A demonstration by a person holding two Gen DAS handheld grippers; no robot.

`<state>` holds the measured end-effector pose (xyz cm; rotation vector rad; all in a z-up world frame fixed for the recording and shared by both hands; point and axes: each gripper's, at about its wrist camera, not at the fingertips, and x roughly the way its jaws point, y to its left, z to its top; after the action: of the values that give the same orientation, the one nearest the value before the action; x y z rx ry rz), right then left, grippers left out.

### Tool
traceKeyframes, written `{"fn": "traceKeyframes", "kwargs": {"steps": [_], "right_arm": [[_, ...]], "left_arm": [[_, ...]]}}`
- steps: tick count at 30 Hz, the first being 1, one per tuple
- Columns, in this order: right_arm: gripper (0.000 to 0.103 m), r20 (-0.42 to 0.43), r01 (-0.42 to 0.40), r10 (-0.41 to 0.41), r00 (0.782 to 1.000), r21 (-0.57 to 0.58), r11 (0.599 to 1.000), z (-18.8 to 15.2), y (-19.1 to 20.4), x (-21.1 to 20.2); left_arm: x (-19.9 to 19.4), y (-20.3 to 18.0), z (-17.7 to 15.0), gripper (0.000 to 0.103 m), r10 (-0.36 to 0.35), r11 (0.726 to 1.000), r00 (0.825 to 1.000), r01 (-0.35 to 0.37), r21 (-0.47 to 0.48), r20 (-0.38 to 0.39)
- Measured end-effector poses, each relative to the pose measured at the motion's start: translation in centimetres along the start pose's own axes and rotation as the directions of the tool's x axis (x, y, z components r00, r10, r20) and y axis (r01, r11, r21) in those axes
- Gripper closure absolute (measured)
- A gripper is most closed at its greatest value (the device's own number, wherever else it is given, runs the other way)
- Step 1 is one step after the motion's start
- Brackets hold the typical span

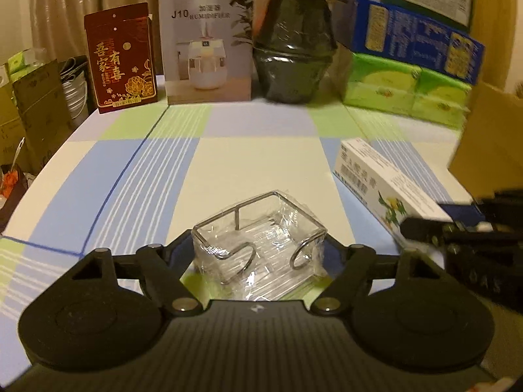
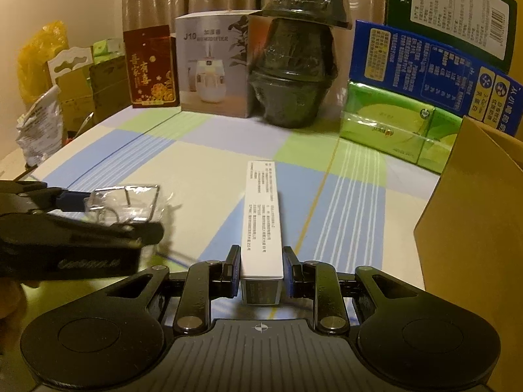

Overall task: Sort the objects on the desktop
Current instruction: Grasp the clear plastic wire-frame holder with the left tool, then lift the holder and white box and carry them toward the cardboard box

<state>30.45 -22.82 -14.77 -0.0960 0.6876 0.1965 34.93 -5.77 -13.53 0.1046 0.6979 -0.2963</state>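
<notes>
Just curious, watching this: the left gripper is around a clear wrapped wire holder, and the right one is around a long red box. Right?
Not quite: the long box between the right gripper fingers is white, not red, as the right wrist view shows. The left gripper is indeed around the clear wrapped wire holder.

The white box (image 1: 209, 44) reads "J10 HUMIDIFIER"; green box (image 2: 447, 16) "TERUN".
</notes>
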Motion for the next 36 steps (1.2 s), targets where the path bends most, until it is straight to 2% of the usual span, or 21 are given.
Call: {"fn": "traceKeyframes", "kwargs": {"steps": [6,9,13,15,17,19,22,26,29,32,36], "right_arm": [[0.080,-0.048,-0.044,0.045,0.998,0.023,0.999,-1.2,1.4,-2.9],[0.080,-0.080,-0.061,0.065,0.995,0.047,0.997,-2.1,2.2,-4.9],[0.078,-0.116,-0.095,0.095,0.989,0.004,0.995,-3.4,2.9,-5.9],[0.063,-0.108,-0.099,0.096,0.989,-0.018,0.995,-3.4,3.2,-5.8],[0.052,-0.089,-0.101,0.099,0.991,-0.021,0.995,-3.1,3.2,-5.5],[0.052,-0.084,-0.100,0.100,0.991,0.001,0.995,-2.6,3.2,-5.0],[0.052,-0.086,-0.105,0.106,0.991,0.021,0.994,-2.2,3.2,-3.9],[0.054,-0.111,-0.096,0.093,0.989,-0.019,0.995,-1.9,3.4,-2.5],[0.071,-0.126,-0.088,0.084,0.989,-0.028,0.996,-2.0,3.2,-1.8],[0.079,-0.125,-0.077,0.072,0.990,-0.035,0.996,-1.9,3.1,-1.3],[0.080,-0.125,-0.084,0.084,0.989,0.003,0.996,-1.4,3.3,-1.5]], "left_arm": [[-4.4,0.3,-2.0,0.030,-0.044,0.998,0.996,0.047,0.046,-0.072],[-7.5,0.3,-2.9,0.030,-0.061,0.997,0.995,0.065,0.050,-0.078],[-10.5,0.5,-4.5,0.030,-0.058,0.996,0.996,0.062,0.059,-0.069],[-10.8,0.8,-5.0,0.030,-0.055,0.997,0.996,0.059,0.056,-0.069],[-10.5,1.2,-5.2,0.030,-0.054,0.997,0.996,0.058,0.046,-0.073],[-10.3,1.7,-5.3,0.030,-0.057,0.998,0.996,0.059,0.026,-0.073],[-9.6,2.4,-5.2,0.030,-0.069,0.997,0.995,0.068,-0.021,-0.076],[-9.3,2.3,-4.8,0.030,-0.063,0.998,0.996,0.062,-0.011,-0.067],[-9.1,2.1,-4.6,0.030,-0.065,0.998,0.996,0.065,-0.003,-0.064],[-8.9,2.0,-4.5,0.030,-0.070,0.998,0.995,0.070,-0.002,-0.064],[-8.6,1.8,-4.7,0.030,-0.078,0.997,0.994,0.079,0.008,-0.076]]}}
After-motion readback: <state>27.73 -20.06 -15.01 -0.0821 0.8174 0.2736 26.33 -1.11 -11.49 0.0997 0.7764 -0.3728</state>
